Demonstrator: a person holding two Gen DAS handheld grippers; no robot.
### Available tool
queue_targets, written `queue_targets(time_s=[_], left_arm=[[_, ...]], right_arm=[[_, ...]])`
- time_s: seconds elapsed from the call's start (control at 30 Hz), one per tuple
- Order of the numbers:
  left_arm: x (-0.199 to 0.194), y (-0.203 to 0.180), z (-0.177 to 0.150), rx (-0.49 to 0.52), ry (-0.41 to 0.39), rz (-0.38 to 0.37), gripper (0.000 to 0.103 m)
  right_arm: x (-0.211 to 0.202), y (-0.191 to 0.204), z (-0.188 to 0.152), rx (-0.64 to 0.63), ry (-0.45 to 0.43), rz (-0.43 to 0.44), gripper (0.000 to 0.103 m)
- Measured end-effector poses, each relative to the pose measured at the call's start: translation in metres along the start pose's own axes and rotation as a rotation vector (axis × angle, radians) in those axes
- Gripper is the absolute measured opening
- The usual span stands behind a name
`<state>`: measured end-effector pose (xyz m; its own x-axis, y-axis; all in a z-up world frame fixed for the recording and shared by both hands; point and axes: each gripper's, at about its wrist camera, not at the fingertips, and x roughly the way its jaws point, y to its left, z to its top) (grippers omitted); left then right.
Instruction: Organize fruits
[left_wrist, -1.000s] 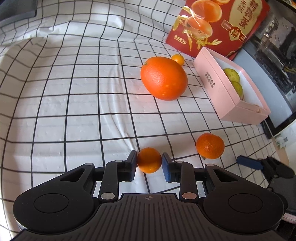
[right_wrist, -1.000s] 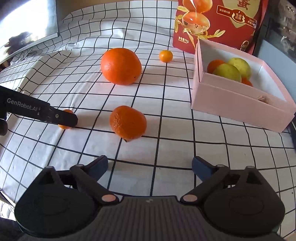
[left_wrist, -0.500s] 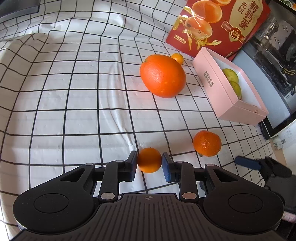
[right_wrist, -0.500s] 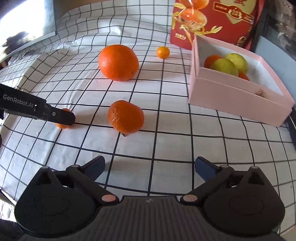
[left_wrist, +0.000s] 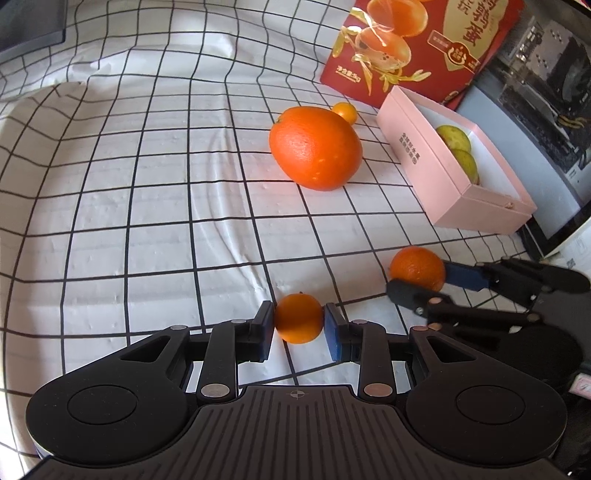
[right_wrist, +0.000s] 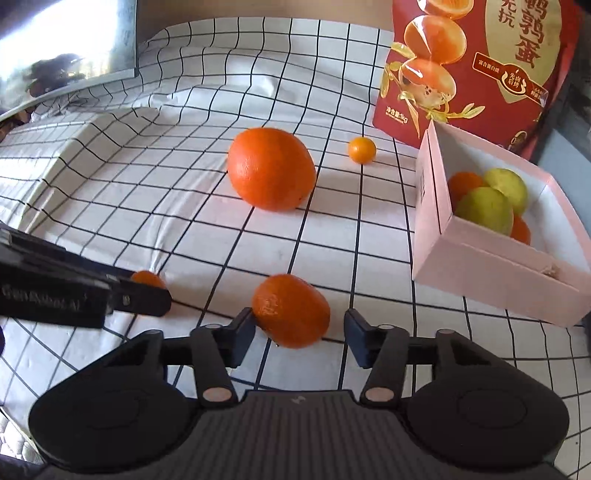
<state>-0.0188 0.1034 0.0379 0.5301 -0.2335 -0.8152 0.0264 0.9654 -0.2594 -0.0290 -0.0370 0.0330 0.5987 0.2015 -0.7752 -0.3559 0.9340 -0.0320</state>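
Note:
My left gripper (left_wrist: 298, 325) is shut on a small orange (left_wrist: 298, 323) just above the checked cloth. A mandarin (right_wrist: 291, 310) lies between the jaws of my right gripper (right_wrist: 301, 328), which are closing. The left pad touches the mandarin and a gap remains at the right pad. The left wrist view shows the right gripper (left_wrist: 421, 280) around that mandarin (left_wrist: 417, 267). A large orange (right_wrist: 271, 168) and a tiny orange fruit (right_wrist: 362, 149) rest farther back. The pink box (right_wrist: 480, 273) at the right holds green and orange fruits (right_wrist: 484, 210).
A red snack bag (right_wrist: 476, 62) stands behind the pink box. The black-and-white checked cloth (left_wrist: 129, 184) rises in a ridge at the left. A dark screen edge (left_wrist: 554, 236) lies beyond the box on the right.
My right gripper moved forward to the mandarin and its jaws narrowed from wide open around it. The left gripper kept still with the small orange in its grip.

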Motion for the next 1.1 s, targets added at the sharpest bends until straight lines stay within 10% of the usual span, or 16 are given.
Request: queue_targets(time_s=[0.63,1.1], left_arm=[[0.029,-0.085,0.017,0.188,0.097,-0.162,0.032],[0.028,-0.201,0.204,0.33,-0.213,-0.254,0.032]], right_arm=[[-0.053,-0.105,-0.042,0.234,0.023,-0.211,0.042],[-0.087,-0.187,0.051,0.227,-0.183,-0.32,0.042]])
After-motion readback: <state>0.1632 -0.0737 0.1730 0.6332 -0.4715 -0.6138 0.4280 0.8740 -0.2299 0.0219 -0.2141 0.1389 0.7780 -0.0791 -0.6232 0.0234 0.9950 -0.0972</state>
